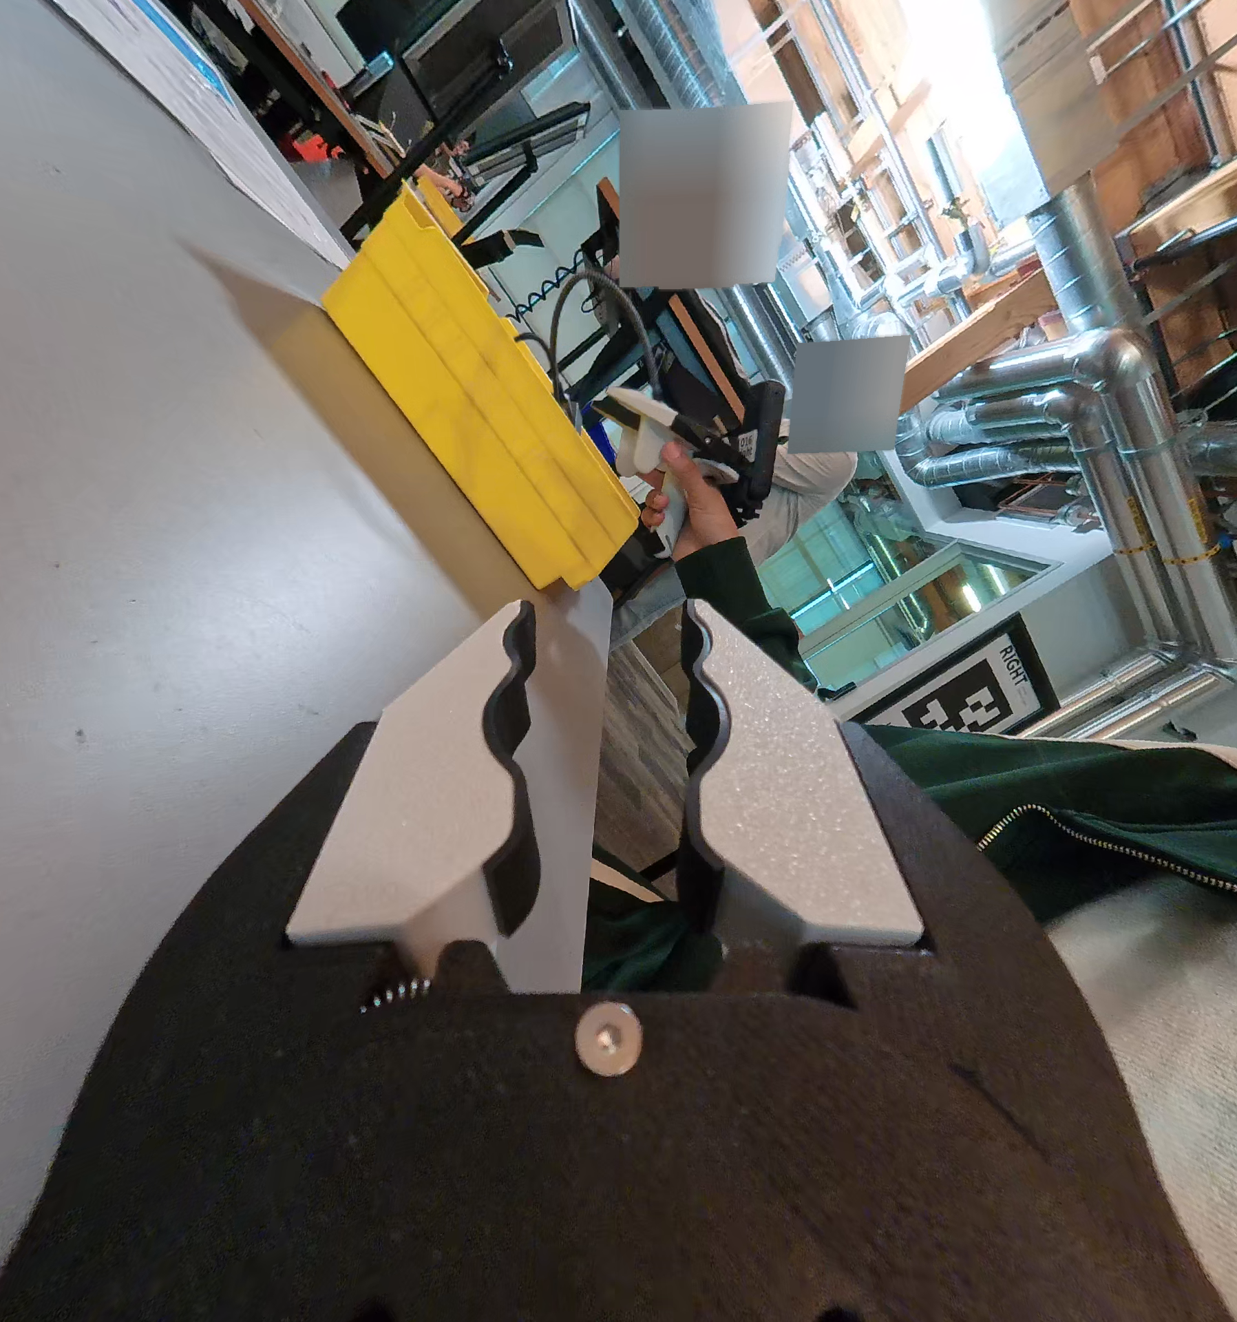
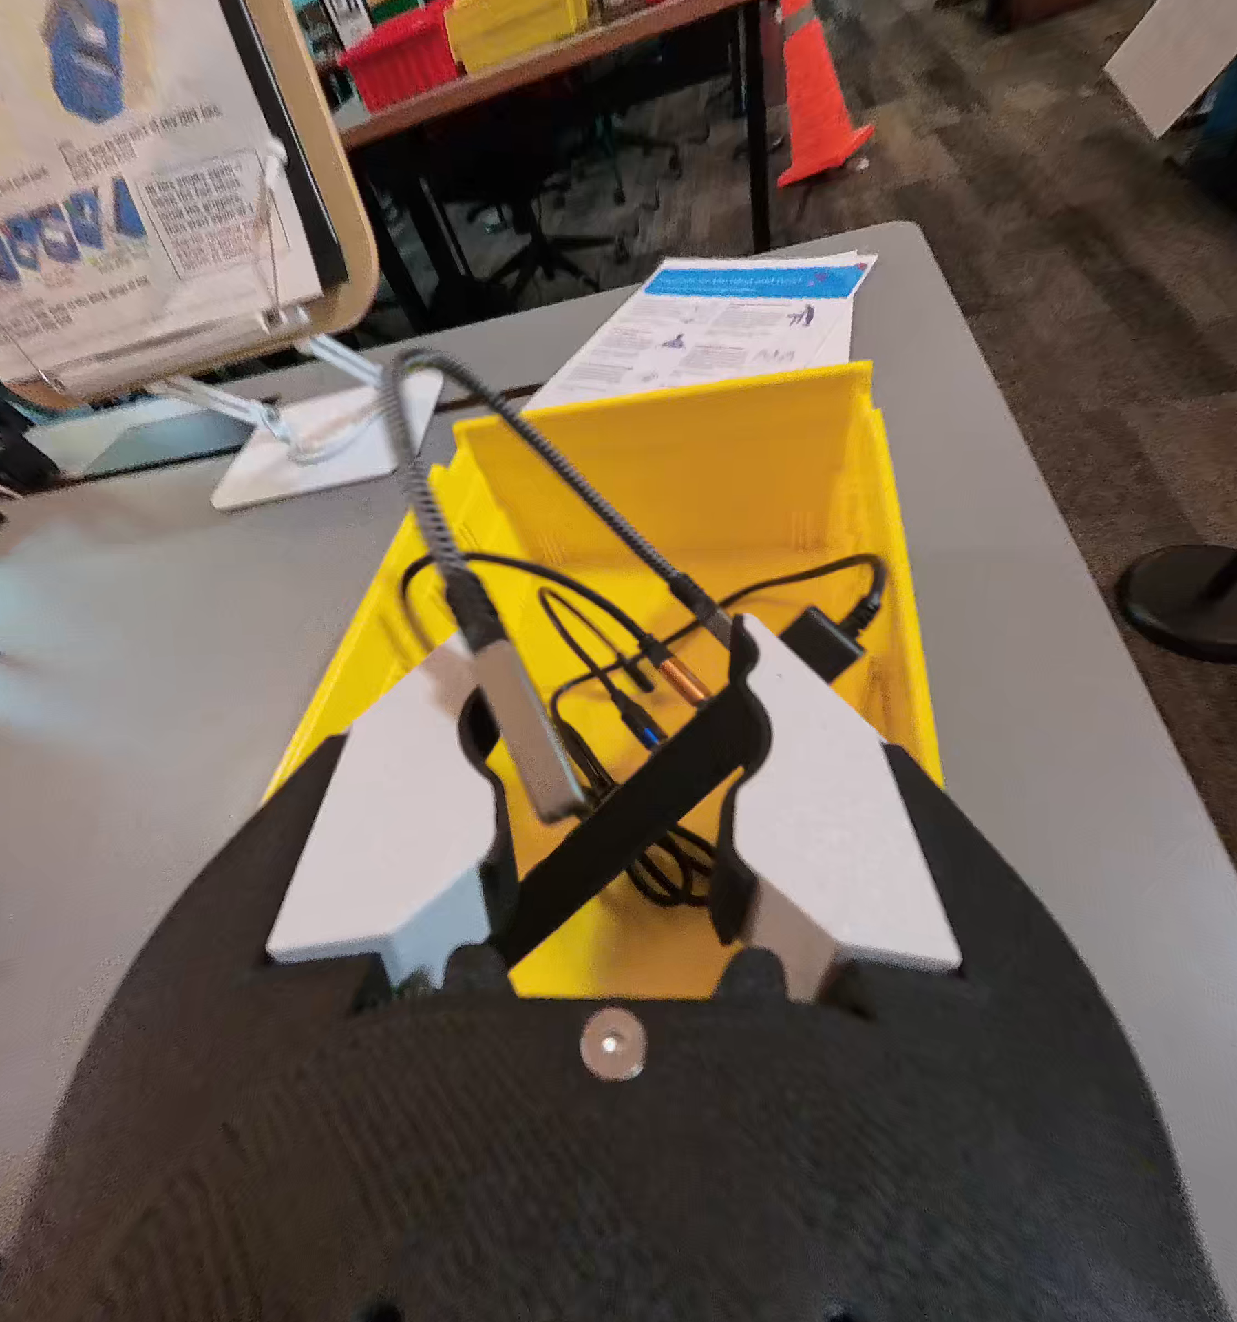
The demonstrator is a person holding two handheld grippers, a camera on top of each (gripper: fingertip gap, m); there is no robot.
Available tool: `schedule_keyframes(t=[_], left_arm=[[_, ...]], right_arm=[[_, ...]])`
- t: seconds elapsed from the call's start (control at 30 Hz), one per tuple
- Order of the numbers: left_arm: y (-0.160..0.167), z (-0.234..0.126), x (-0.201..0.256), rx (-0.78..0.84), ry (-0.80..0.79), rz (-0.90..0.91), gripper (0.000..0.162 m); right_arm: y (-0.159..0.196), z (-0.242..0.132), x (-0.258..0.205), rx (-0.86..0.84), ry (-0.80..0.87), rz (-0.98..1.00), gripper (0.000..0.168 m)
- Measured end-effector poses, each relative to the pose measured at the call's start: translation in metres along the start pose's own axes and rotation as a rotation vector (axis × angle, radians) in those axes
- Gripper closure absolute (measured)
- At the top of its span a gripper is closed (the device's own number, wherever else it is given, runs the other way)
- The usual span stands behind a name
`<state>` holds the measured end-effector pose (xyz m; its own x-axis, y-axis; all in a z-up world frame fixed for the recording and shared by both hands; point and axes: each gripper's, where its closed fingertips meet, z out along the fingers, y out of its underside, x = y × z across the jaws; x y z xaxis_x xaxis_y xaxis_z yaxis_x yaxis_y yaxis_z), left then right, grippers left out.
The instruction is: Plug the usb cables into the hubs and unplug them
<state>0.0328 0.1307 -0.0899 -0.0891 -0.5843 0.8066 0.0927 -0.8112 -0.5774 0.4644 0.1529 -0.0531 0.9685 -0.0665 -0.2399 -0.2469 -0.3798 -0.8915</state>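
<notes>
In the right wrist view my right gripper [image 2: 601,644] hangs over a yellow bin [image 2: 672,458]. A black bar-shaped hub [image 2: 629,823] lies slantwise between its pads, and the jaws look shut on it. A silver hub [image 2: 522,730] leans by the left finger with its lower end against the black hub. Its braided cable [image 2: 415,372] arches up and comes down to a plug [image 2: 705,608] at the right fingertip. Loose black USB cables [image 2: 601,615] and a black adapter [image 2: 823,644] lie in the bin. My left gripper [image 1: 608,622] is open and empty, near the bin's corner [image 1: 486,415].
The bin stands on a grey table [image 2: 1016,644]. Printed sheets [image 2: 730,315] lie behind the bin, and a poster stand [image 2: 136,179] with a white base [image 2: 329,451] is at the left. In the left wrist view a hand [image 1: 701,501] holds the other gripper's white handle [image 1: 644,436].
</notes>
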Motion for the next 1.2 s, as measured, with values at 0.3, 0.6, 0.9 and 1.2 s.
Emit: schedule_keyframes(t=[0.3,0.6,0.9,1.2], left_arm=[[0.003,0.002,0.0,-0.014,0.001,0.002,0.122],[0.003,0.001,0.002,-0.011,0.036,-0.039,0.122],[-0.003,-0.001,0.004,0.025,0.025,0.016,0.126],[0.019,-0.012,0.017,-0.017,-0.004,0.082,0.132]], right_arm=[[0.005,0.007,-0.043,-0.075,-0.11,-0.029,0.098],[-0.026,-0.022,-0.057,0.079,-0.058,-0.136,0.111],[-0.021,-0.046,0.012,0.216,0.238,-0.251,0.119],[0.04,-0.053,0.033,0.047,0.503,-0.561,0.104]])
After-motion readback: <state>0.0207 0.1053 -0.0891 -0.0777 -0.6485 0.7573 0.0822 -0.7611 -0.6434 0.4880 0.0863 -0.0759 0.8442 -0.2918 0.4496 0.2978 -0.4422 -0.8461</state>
